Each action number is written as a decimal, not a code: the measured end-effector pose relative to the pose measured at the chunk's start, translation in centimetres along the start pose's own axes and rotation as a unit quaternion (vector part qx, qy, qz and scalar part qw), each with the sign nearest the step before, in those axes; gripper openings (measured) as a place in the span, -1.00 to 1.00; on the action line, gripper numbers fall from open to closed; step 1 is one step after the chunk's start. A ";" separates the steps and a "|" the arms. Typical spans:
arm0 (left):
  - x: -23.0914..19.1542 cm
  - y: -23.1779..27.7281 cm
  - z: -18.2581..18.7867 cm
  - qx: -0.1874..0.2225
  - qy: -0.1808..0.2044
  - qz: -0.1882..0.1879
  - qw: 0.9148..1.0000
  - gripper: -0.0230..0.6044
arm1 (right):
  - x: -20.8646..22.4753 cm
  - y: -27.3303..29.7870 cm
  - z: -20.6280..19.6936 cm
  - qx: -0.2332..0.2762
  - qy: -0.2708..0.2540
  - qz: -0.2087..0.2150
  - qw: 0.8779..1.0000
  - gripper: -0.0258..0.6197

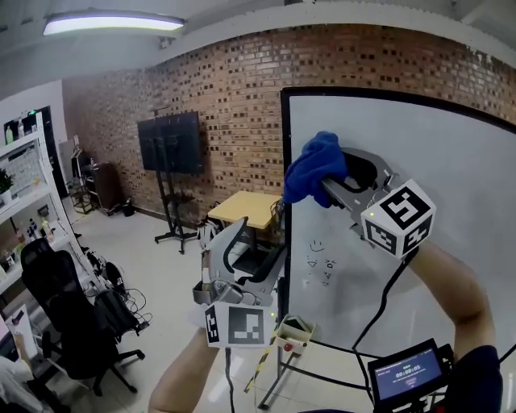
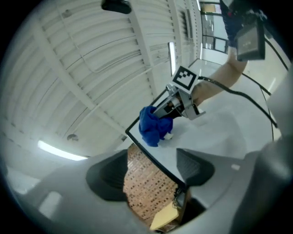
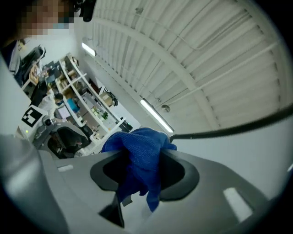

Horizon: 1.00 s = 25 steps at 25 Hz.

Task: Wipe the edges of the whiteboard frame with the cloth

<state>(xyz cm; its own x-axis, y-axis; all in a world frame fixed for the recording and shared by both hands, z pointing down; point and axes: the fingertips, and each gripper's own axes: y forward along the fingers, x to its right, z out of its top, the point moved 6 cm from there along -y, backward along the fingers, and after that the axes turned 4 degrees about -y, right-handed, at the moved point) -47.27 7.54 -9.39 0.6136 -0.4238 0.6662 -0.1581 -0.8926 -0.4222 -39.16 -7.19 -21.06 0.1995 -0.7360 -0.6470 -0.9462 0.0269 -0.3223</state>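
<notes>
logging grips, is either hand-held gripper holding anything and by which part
The right hand-held gripper pinches the blue cloth by a bunched fold; the left hand-held gripper is open and empty.

I see a brick wall beyond my left gripper, a yellow table just past it, a TV on a wheeled stand leftward, an office chair and white shelves far left, and a tube light overhead.

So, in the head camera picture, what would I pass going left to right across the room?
White shelving unit → black office chair → black flat screen on a wheeled stand → pale wooden table → blue cloth.
</notes>
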 end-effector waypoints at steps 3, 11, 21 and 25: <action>-2.7 -0.8 0.5 0.031 -0.052 0.005 0.998 -0.20 | 2.0 3.3 3.8 -0.022 -0.083 -0.013 0.996 -0.34; -8.5 -0.6 3.8 0.075 -0.034 0.048 0.995 -0.92 | 9.6 14.1 10.0 -0.166 -0.231 -0.069 0.956 -0.34; -8.3 1.7 3.0 0.133 -0.089 0.010 0.987 -0.92 | 17.0 14.8 7.9 -0.343 -0.207 -0.105 0.910 -0.35; -6.6 4.3 2.1 0.157 -0.143 -0.010 0.977 -0.92 | 18.8 11.4 7.0 -0.356 -0.190 -0.122 0.907 -0.35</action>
<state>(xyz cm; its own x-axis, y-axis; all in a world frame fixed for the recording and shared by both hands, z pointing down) -50.39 6.83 -16.93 0.8125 -0.3069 0.4956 0.0729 -0.7900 -0.6087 -44.41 -15.96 -41.68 0.3701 -0.3716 -0.8514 -0.7600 -0.6482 -0.0475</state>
